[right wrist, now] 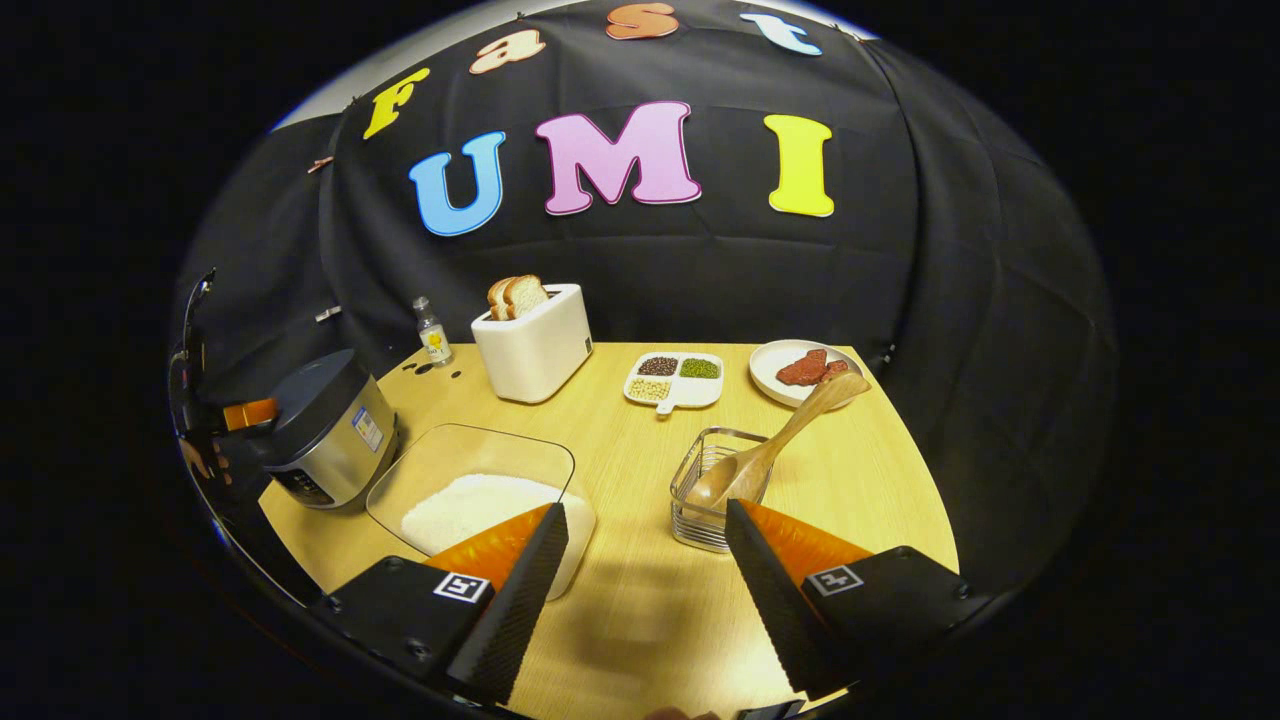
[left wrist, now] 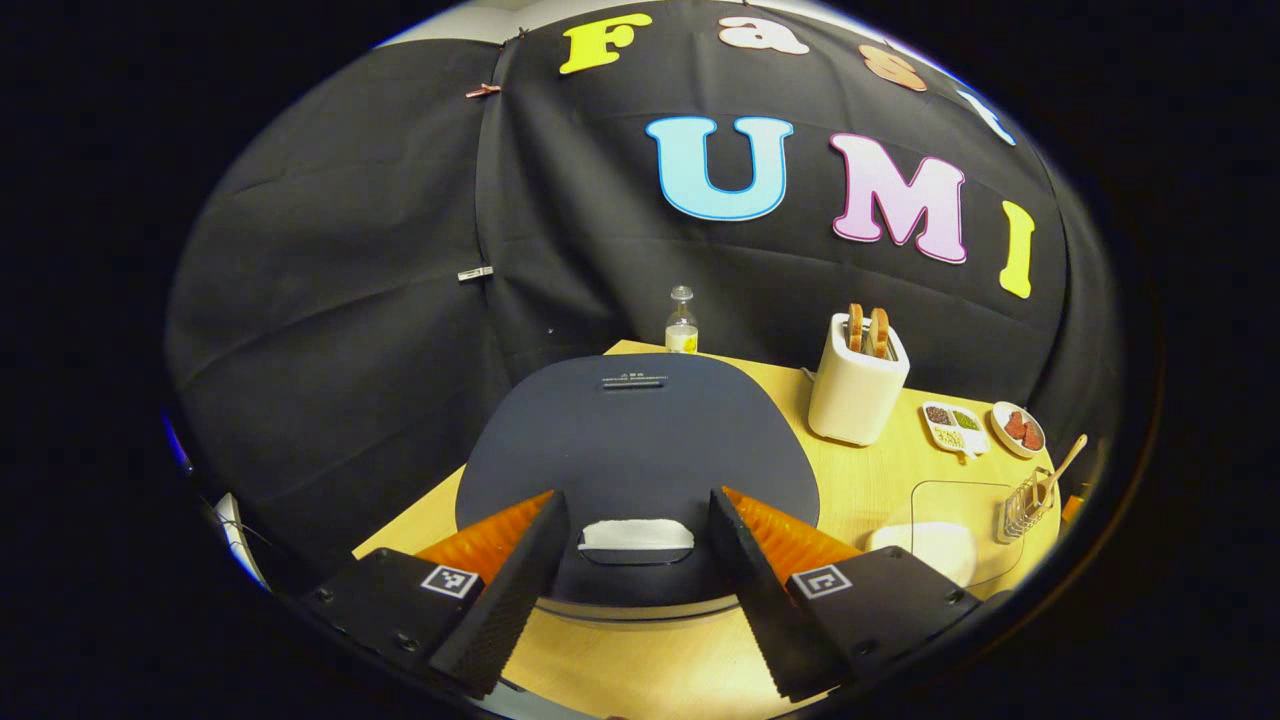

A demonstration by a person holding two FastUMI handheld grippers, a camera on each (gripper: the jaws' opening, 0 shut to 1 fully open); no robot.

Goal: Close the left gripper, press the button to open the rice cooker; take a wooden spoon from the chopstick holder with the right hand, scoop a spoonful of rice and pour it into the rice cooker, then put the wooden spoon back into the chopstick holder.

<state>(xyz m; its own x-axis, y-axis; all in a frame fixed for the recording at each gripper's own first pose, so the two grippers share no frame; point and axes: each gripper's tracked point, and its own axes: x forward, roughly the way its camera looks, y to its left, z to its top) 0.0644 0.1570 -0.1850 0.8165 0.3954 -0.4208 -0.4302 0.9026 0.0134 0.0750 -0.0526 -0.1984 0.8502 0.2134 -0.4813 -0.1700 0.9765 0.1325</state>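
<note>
Hovering above the closed rice cooker (left wrist: pixel 636 450), left gripper (left wrist: pixel 637 590) with fingers spread wide, one on each side of the pale release button (left wrist: pixel 636 536) at the front edge of the dark lid. Not yet pressed together as the task asks, and not touching the button.

Waiting low over the tabletop (right wrist: pixel 640 600), right gripper (right wrist: pixel 645 590) likewise with fingers spread apart and pinching nothing. Just ahead of its right finger, a wire chopstick holder (right wrist: pixel 712 500) with a wooden spoon (right wrist: pixel 775 445) leaning in it, bowl down, handle tilted up and away to the right. Beside the left finger, a clear container of white rice (right wrist: pixel 475 505). Farther back on the tabletop, a white toaster (right wrist: pixel 535 345) with bread slices, a small bottle (right wrist: pixel 432 340), a divided dish of grains (right wrist: pixel 672 380) and a plate (right wrist: pixel 770 365) with red pieces. At the far left of the right gripper view, the rice cooker again, lid down, with the left gripper next to it.

Likely risks from here, as judgement only: pressing down with fingers open could straddle the button and miss it, leaving the lid latched; pushing off-centre could nudge the cooker across the tabletop. Later, grabbing the slanted spoon handle near its tip could tip the light holder or let the spoon swivel, spilling rice on the way to the cooker.
</note>
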